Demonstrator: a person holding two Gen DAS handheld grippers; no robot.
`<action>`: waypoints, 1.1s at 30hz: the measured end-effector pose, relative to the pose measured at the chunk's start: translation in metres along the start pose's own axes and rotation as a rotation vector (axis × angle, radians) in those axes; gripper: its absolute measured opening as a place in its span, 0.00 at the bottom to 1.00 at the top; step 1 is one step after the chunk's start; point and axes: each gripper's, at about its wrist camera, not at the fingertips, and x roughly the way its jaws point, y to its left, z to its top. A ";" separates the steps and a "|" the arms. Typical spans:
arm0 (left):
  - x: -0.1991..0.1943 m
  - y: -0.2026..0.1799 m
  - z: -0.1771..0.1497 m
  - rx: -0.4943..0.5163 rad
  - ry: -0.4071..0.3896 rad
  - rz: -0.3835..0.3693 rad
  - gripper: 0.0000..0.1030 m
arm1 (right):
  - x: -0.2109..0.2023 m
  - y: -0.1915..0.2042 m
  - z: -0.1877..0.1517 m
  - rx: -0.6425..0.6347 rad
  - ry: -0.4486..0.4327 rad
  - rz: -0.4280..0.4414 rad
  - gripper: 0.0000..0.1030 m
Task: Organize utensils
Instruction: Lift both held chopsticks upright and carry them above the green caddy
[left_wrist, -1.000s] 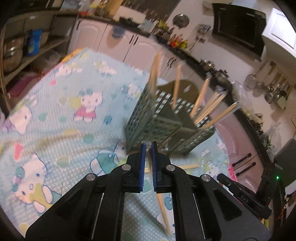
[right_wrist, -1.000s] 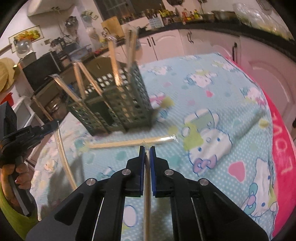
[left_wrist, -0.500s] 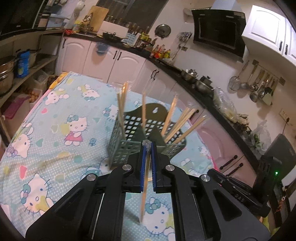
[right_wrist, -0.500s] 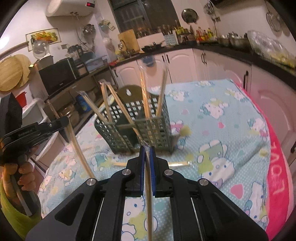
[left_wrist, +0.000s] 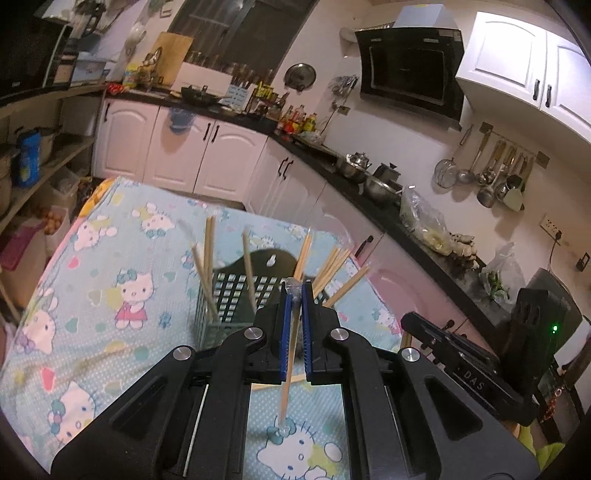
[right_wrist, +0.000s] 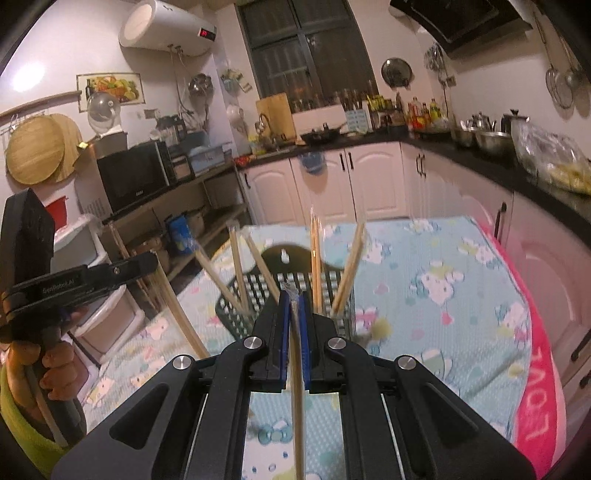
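Observation:
A green perforated utensil holder (left_wrist: 229, 295) stands on the Hello Kitty tablecloth (left_wrist: 110, 302) with several wooden chopsticks (left_wrist: 208, 266) upright in it; it also shows in the right wrist view (right_wrist: 291, 291). My left gripper (left_wrist: 294, 291) is shut on a wrapped chopstick (left_wrist: 288, 376) that hangs down between the fingers, in front of the holder. My right gripper (right_wrist: 293, 295) is shut on another chopstick (right_wrist: 297, 406), also in front of the holder. The left gripper (right_wrist: 74, 284) with its chopstick shows at the left of the right wrist view.
A loose chopstick (left_wrist: 280, 382) lies on the cloth in front of the holder. White cabinets (left_wrist: 192, 155) and a black counter (left_wrist: 369, 184) run behind the table. A pink cloth edge (right_wrist: 535, 387) marks the table's right side.
Both grippers have risen and tilted up with their chopsticks, from low over the cloth to level with the holder's top. More of the kitchen is in view.

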 end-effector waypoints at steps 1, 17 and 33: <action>0.000 -0.001 0.004 0.002 -0.007 -0.001 0.01 | 0.000 0.001 0.005 -0.001 -0.014 -0.001 0.06; -0.008 -0.007 0.061 0.030 -0.128 0.012 0.01 | 0.004 0.011 0.072 -0.073 -0.215 -0.048 0.05; -0.001 0.007 0.085 0.043 -0.235 0.114 0.01 | 0.038 0.019 0.105 -0.092 -0.335 -0.039 0.06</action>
